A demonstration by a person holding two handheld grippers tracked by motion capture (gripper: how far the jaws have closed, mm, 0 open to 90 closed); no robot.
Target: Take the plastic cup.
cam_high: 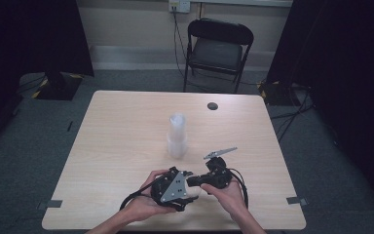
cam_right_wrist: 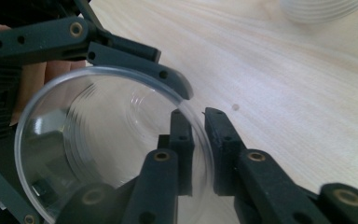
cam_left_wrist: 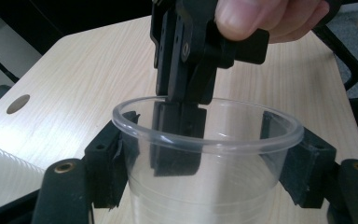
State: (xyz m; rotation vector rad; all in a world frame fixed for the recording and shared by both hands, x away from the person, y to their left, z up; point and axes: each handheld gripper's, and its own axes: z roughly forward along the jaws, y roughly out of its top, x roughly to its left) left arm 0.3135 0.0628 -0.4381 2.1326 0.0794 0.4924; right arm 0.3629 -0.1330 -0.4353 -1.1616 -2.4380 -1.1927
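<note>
A clear plastic cup point(cam_left_wrist: 223, 186) lies on its side just above the near table edge, between my two grippers. My left gripper point(cam_left_wrist: 207, 154) has a pad pressed on each side of the cup just under the rim. My right gripper point(cam_right_wrist: 199, 140) comes at the cup's mouth point(cam_right_wrist: 98, 140), one jaw inside the wall and one outside. A small gap shows between its pads and the thin rim. In the high view the left gripper point(cam_high: 187, 187) and right gripper point(cam_high: 197, 179) meet nose to nose, each in a hand.
A stack of clear cups point(cam_high: 177, 136) stands upright mid-table, beyond the grippers. A dark round hole point(cam_high: 213, 106) sits near the table's far edge. A black folding chair point(cam_high: 218, 48) stands behind the table point(cam_high: 126, 126).
</note>
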